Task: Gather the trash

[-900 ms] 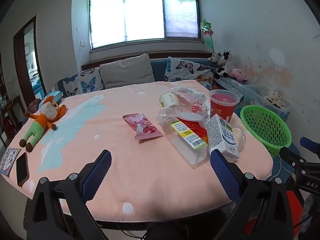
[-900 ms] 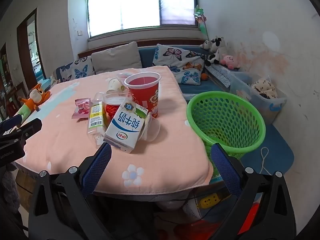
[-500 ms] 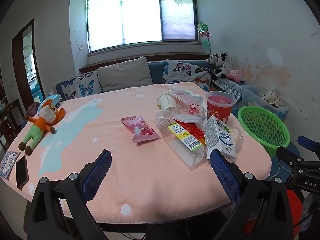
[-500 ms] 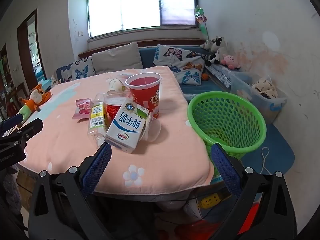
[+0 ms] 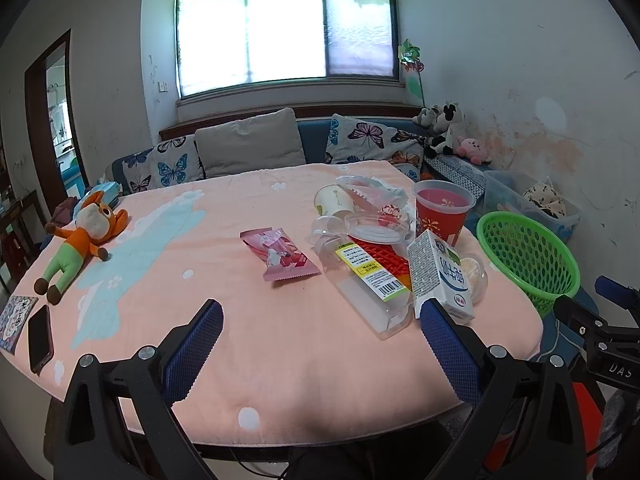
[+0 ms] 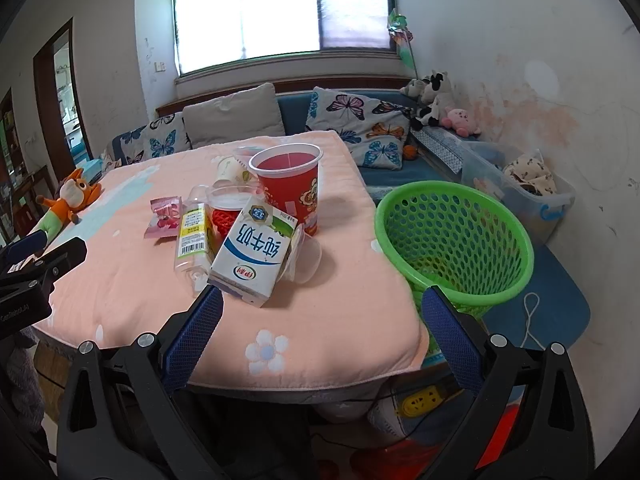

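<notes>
Trash lies on the pink table (image 5: pixel 280 344): a white milk carton (image 5: pixel 440 276) (image 6: pixel 252 256), a clear plastic box with a yellow label (image 5: pixel 368 284) (image 6: pixel 192 236), a red cup (image 5: pixel 442 212) (image 6: pixel 290 188), a pink snack wrapper (image 5: pixel 280 254) (image 6: pixel 164 216), a paper cup (image 5: pixel 332 200) and clear lids. A green basket (image 5: pixel 528 256) (image 6: pixel 452 236) stands off the table's right edge. My left gripper (image 5: pixel 320 344) is open and empty over the near table edge. My right gripper (image 6: pixel 320 336) is open and empty, just short of the carton.
A plush toy (image 5: pixel 80 240) and a phone (image 5: pixel 40 338) lie at the table's left. A sofa with cushions (image 5: pixel 248 148) is behind. A clear storage bin (image 6: pixel 520 188) sits by the right wall. A power strip (image 6: pixel 424 400) lies on the floor.
Both grippers have drifted slightly; the left view has risen and pulled back a little. Nothing on the table moved. Both stay open.
</notes>
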`<act>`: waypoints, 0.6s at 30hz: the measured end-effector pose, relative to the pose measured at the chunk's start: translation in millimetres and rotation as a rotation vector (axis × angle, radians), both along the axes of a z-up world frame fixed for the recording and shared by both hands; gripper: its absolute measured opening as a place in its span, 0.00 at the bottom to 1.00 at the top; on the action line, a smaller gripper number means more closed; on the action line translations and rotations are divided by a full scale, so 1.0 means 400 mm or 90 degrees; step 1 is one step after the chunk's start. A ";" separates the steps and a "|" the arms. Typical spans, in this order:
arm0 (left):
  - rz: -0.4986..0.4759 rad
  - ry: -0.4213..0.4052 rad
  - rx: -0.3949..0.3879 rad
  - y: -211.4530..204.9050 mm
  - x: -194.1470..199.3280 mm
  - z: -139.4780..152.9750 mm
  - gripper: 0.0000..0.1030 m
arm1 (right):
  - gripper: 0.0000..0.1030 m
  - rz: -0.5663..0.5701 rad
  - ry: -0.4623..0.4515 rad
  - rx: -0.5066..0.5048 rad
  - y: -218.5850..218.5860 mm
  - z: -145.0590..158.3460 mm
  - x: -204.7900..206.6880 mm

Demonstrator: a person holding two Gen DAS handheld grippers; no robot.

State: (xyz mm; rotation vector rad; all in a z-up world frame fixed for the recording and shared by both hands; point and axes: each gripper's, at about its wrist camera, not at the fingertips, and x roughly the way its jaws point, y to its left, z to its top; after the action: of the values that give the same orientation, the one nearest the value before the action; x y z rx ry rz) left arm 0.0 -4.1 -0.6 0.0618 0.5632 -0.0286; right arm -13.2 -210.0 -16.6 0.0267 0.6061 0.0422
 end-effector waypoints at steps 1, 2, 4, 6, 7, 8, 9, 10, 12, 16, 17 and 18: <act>0.000 0.000 0.000 0.001 0.000 0.000 0.93 | 0.96 0.000 0.000 0.000 0.001 -0.002 0.001; 0.000 0.001 0.000 0.000 0.001 -0.001 0.93 | 0.96 0.000 0.000 0.001 0.001 -0.002 0.001; 0.000 0.002 0.000 -0.002 0.003 -0.002 0.93 | 0.96 0.000 0.000 0.001 0.001 -0.003 0.002; 0.000 0.002 -0.001 -0.002 0.004 -0.003 0.93 | 0.96 0.000 0.000 0.002 0.001 -0.002 0.002; 0.001 0.003 -0.002 -0.001 0.004 -0.003 0.93 | 0.96 0.000 0.001 0.001 0.001 -0.002 0.002; 0.001 0.003 -0.002 -0.002 0.004 -0.004 0.93 | 0.96 0.000 0.001 0.001 0.001 -0.003 0.004; 0.001 0.003 -0.001 -0.002 0.003 -0.003 0.93 | 0.96 0.000 0.002 0.000 0.002 -0.004 0.004; 0.001 0.003 -0.001 -0.003 0.003 -0.003 0.93 | 0.96 0.001 0.002 0.002 0.000 -0.004 0.004; 0.002 0.005 -0.003 -0.004 0.004 -0.005 0.93 | 0.96 0.001 0.002 0.002 0.002 -0.007 0.006; 0.003 0.006 -0.002 -0.004 0.010 -0.011 0.93 | 0.96 0.001 0.002 0.002 0.002 -0.007 0.006; 0.003 0.007 -0.001 -0.007 0.010 -0.013 0.93 | 0.96 0.001 0.003 0.002 0.002 -0.006 0.006; 0.003 0.007 -0.002 -0.005 0.011 -0.012 0.93 | 0.96 0.001 0.004 0.002 0.003 -0.006 0.005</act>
State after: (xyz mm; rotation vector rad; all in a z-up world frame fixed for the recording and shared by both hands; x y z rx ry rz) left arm 4.3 -6.1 -5.5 0.0577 0.5749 -0.0252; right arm -11.2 -208.9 -19.1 0.0297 0.6117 0.0442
